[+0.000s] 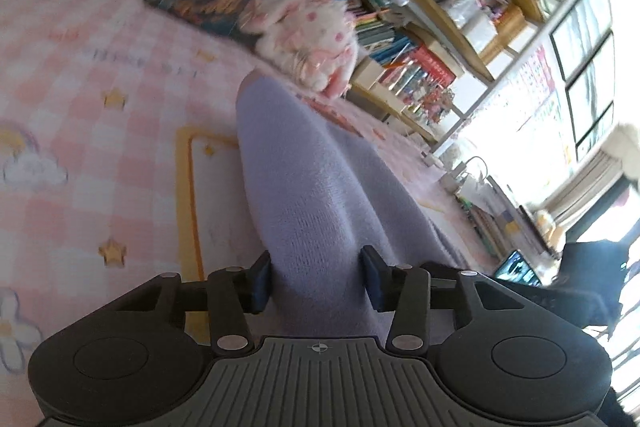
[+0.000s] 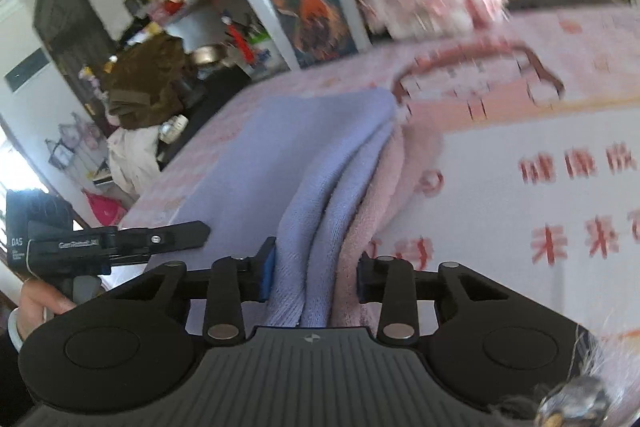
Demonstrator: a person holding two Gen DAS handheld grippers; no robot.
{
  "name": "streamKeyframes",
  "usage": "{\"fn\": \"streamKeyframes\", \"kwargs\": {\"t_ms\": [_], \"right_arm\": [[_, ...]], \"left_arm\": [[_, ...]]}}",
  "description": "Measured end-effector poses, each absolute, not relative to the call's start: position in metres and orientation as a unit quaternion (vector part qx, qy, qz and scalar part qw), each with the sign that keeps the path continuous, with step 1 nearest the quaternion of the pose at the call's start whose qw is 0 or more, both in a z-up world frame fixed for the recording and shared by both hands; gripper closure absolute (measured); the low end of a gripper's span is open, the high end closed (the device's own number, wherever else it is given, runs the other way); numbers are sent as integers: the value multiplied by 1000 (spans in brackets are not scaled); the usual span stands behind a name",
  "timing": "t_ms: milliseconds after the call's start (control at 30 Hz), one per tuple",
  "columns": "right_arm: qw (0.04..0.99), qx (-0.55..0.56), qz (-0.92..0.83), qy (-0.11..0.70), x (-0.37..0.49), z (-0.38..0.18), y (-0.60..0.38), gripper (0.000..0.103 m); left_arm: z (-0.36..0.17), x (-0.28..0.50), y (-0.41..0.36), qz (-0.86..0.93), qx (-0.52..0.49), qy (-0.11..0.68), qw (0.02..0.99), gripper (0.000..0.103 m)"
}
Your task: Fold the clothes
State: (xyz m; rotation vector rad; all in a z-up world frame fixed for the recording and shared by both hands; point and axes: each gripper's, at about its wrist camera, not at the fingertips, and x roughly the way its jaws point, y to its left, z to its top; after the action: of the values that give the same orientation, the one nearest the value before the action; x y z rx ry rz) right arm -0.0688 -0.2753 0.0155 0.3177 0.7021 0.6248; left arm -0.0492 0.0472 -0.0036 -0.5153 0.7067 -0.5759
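While both tongs, left point(image 1: 316, 279) and right point(image 2: 316, 273), grip the lavender knit garment point(image 1: 304, 187), a fold seems underway; next, lay it toward twelve o'clock on the bed point(image 1: 80, 87).

Each camera sits just behind its own gripper and looks forward along the fingers, very close to the lavender knit garment point(image 1: 320, 195). Both views share it, the pink checked bedspread point(image 1: 100, 75) and the bookshelf point(image 1: 400, 27).
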Motion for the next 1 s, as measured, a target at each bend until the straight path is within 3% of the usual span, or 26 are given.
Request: {"fn": "streamKeyframes", "kwargs": {"t_ms": [600, 1000], "right_arm": [[906, 97, 314, 267, -55, 53, -260, 70], [914, 59, 319, 244, -2, 66, -234, 70]], "left_arm": [[38, -36, 49, -278, -183, 270, 904, 59], [45, 12, 62, -264, -176, 243, 917, 59]]}}
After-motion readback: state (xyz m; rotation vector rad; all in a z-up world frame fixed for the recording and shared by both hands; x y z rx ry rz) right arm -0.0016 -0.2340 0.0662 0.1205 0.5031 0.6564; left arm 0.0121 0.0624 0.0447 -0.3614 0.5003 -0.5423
